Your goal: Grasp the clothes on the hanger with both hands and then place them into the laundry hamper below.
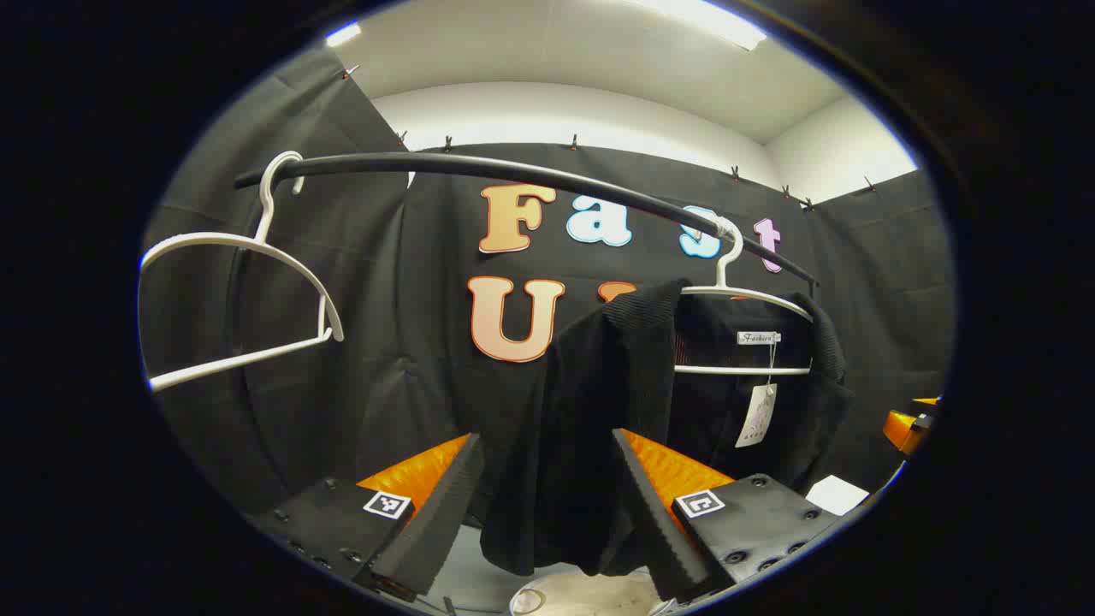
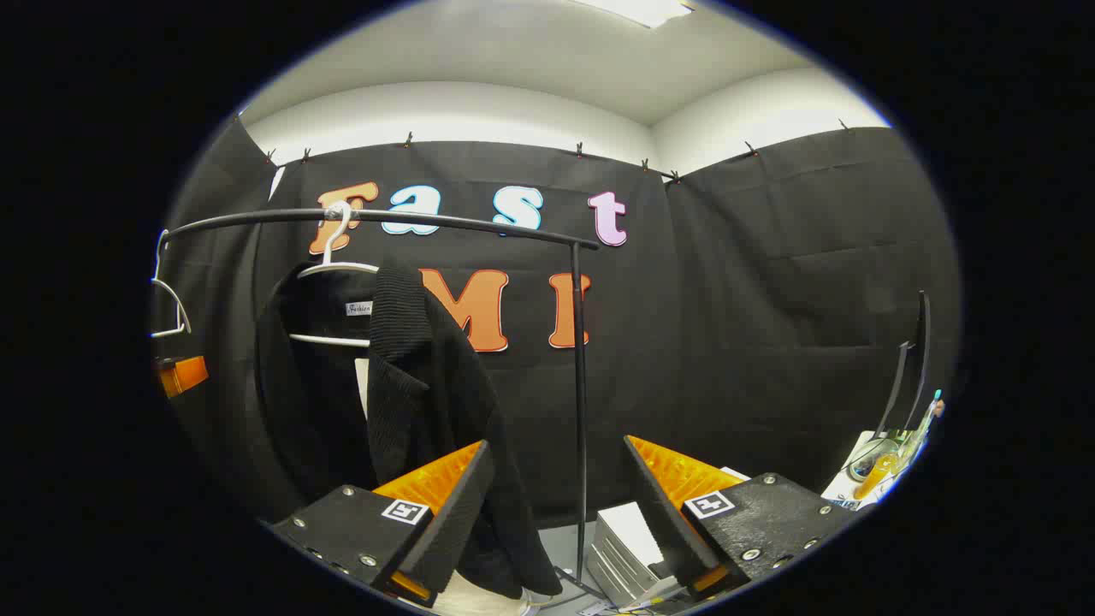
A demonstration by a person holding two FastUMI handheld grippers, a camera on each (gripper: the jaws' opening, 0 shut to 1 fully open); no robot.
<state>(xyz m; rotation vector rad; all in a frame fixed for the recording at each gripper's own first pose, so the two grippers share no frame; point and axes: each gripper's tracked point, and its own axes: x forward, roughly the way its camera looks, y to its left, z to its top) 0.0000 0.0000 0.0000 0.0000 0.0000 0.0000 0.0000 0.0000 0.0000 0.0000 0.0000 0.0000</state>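
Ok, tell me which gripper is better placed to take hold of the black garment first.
Left. The left gripper is open with the black garment hanging between its fingers. The right gripper is open too, but the garment hangs off by its left finger, not between them.

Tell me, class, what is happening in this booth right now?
A person holds a claw in each hand before a black jacket hanging on a white hanger on the rail. The left claw is open with the jacket's front panel between its fingers; the right claw is open beside it. Nothing is gripped yet.
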